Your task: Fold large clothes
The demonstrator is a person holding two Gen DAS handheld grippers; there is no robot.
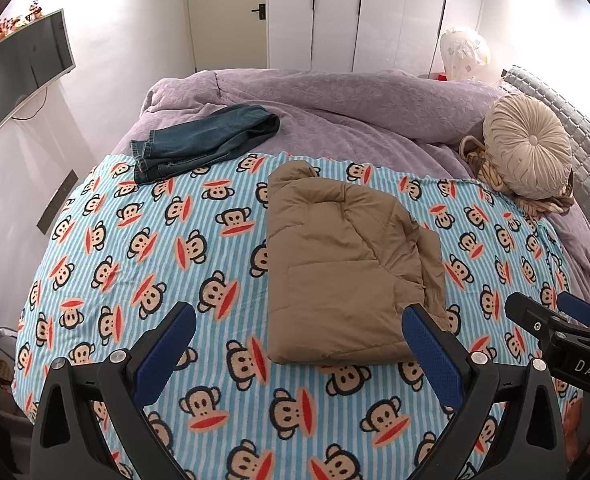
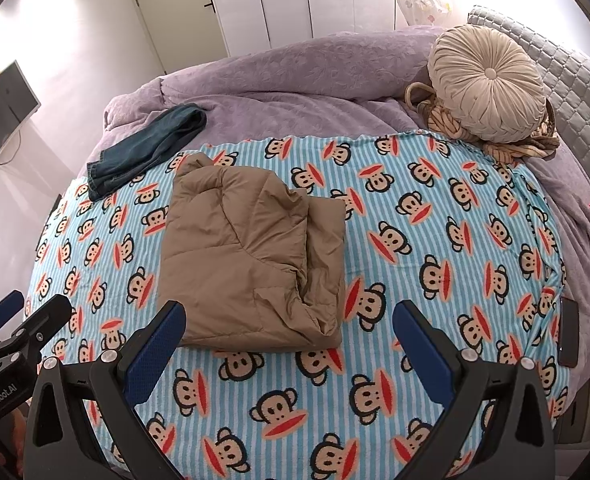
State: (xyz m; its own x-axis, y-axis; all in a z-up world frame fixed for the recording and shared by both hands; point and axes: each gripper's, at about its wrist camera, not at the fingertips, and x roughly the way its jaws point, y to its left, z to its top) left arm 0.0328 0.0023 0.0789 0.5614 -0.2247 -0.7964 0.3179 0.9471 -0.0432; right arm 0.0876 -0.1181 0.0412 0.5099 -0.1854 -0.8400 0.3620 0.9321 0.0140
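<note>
Puffy quilted tan jacket (image 1: 347, 268) lies folded in a rough rectangle on the striped fleece blanket (image 1: 135, 248) – at 12 o'clock of both the left gripper (image 1: 299, 328) and the right gripper (image 2: 289, 324), each level, spread wide, holding nothing

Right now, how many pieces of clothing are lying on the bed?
2. A folded tan jacket lies in the middle of the monkey blanket. Dark jeans lie at its far left edge, partly on the purple quilt. More could be hidden beneath the bedding.
</note>
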